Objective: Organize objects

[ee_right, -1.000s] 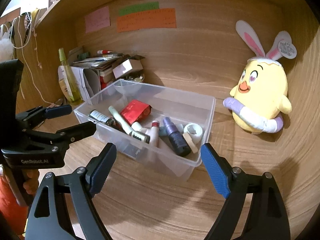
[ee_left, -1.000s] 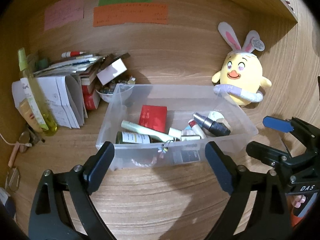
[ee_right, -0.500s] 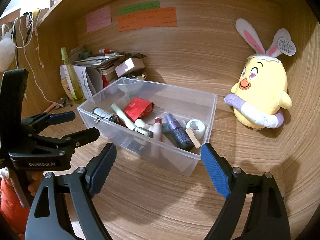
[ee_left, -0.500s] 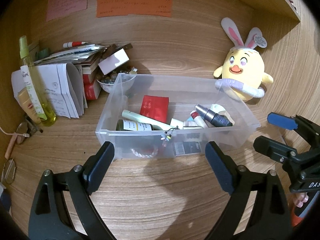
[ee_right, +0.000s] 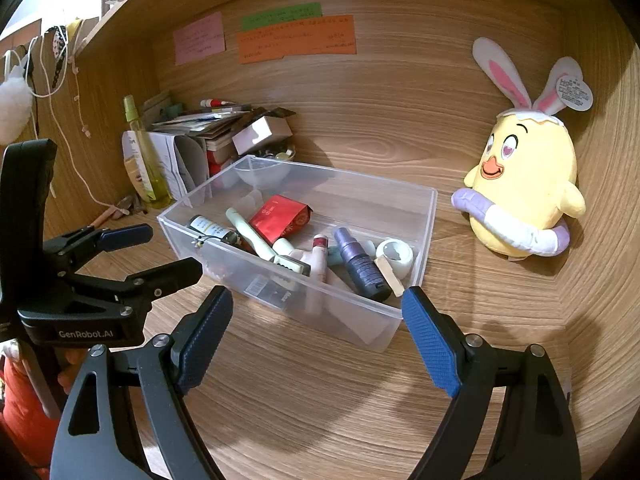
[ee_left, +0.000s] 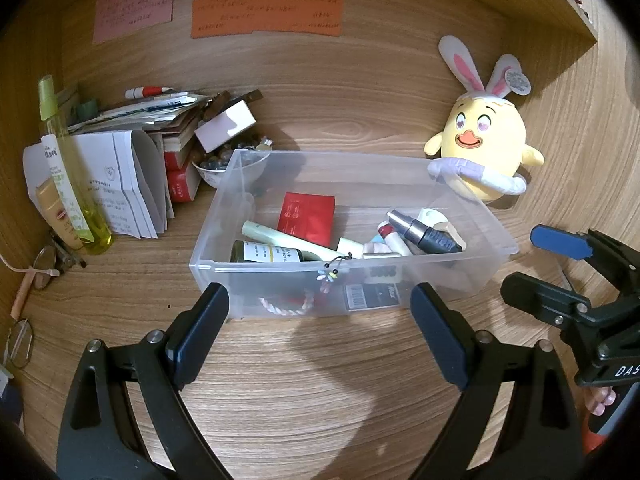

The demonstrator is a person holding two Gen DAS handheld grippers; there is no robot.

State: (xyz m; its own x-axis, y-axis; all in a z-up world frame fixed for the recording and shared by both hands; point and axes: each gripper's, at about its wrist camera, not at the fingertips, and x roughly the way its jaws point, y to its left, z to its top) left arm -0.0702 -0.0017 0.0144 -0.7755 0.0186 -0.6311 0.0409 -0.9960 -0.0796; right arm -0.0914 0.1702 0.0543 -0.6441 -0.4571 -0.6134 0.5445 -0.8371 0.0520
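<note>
A clear plastic bin (ee_left: 452,196) (ee_right: 430,216) stands on the wooden desk. It holds a red box (ee_left: 307,219) (ee_right: 280,222), a pale green tube (ee_left: 280,238), a dark bottle (ee_left: 264,252), a purple-black bottle (ee_left: 424,232) (ee_right: 360,266), a white tape roll (ee_right: 394,256) and several small cosmetics. My left gripper (ee_left: 318,330) is open and empty, just in front of the bin; it also shows in the right wrist view (ee_right: 164,252). My right gripper (ee_right: 316,336) is open and empty at the bin's near right corner; it also shows in the left wrist view (ee_left: 548,264).
A yellow bunny-eared plush (ee_left: 484,148) (ee_right: 528,192) sits right of the bin. At the back left are stacked papers and boxes (ee_left: 132,152), a bowl (ee_left: 228,168), a yellow spray bottle (ee_left: 68,176) and glasses (ee_left: 48,260). Sticky notes (ee_left: 264,12) hang on the back wall.
Both grippers have drawn back slightly and tilted, so the bin sits a little lower and farther in view. Both stay open and empty. Nothing on the desk has moved.
</note>
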